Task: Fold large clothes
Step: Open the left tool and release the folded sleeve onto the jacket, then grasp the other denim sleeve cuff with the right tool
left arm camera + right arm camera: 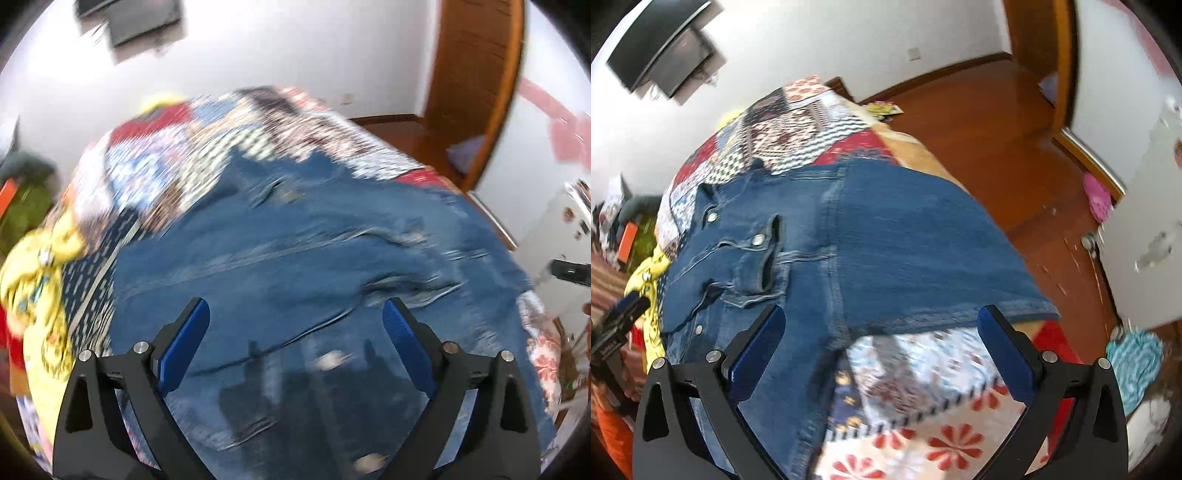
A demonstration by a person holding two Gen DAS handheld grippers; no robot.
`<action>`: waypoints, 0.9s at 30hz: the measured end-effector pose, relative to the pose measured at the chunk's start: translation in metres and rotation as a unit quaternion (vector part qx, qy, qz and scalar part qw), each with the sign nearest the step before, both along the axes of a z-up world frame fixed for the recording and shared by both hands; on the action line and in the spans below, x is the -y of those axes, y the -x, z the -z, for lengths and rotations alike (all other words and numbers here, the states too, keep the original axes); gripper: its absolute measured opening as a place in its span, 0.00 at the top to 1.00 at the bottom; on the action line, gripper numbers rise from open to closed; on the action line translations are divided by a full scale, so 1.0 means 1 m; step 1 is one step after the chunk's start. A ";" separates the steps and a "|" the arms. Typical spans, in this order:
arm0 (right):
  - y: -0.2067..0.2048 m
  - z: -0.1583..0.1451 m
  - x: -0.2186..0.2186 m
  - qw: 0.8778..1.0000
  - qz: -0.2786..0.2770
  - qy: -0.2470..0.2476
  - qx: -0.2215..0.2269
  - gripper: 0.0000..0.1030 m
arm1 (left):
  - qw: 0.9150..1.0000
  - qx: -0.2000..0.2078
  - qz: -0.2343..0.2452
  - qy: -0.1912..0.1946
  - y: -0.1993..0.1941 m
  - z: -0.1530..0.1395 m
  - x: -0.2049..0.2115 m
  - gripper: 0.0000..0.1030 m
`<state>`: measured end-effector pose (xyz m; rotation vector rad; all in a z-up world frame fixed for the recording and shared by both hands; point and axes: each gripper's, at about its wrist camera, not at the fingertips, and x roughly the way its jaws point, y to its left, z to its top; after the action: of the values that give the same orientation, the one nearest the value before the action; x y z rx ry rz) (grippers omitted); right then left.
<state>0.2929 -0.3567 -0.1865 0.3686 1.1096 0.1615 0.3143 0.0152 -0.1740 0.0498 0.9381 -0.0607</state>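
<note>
Denim jacket [849, 236] lies spread on the bed's patchwork quilt [923, 387], front up with pocket and snaps showing, one edge laid straight near the bed's side. It looks partly folded at most; further folds remain. Above the jacket, left tool [295, 314] and right tool [882, 321] are both spread, pinching nothing.
</note>
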 end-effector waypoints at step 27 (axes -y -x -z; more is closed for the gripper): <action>-0.048 0.089 0.063 0.977 0.194 -0.049 -0.069 0.54 | 0.990 -0.047 -0.131 0.034 0.056 0.056 -0.078 0.08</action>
<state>0.3410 -0.4192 -0.2754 0.6857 1.1468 -0.1576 0.2583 0.0934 -0.2299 -0.1395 1.0285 0.1491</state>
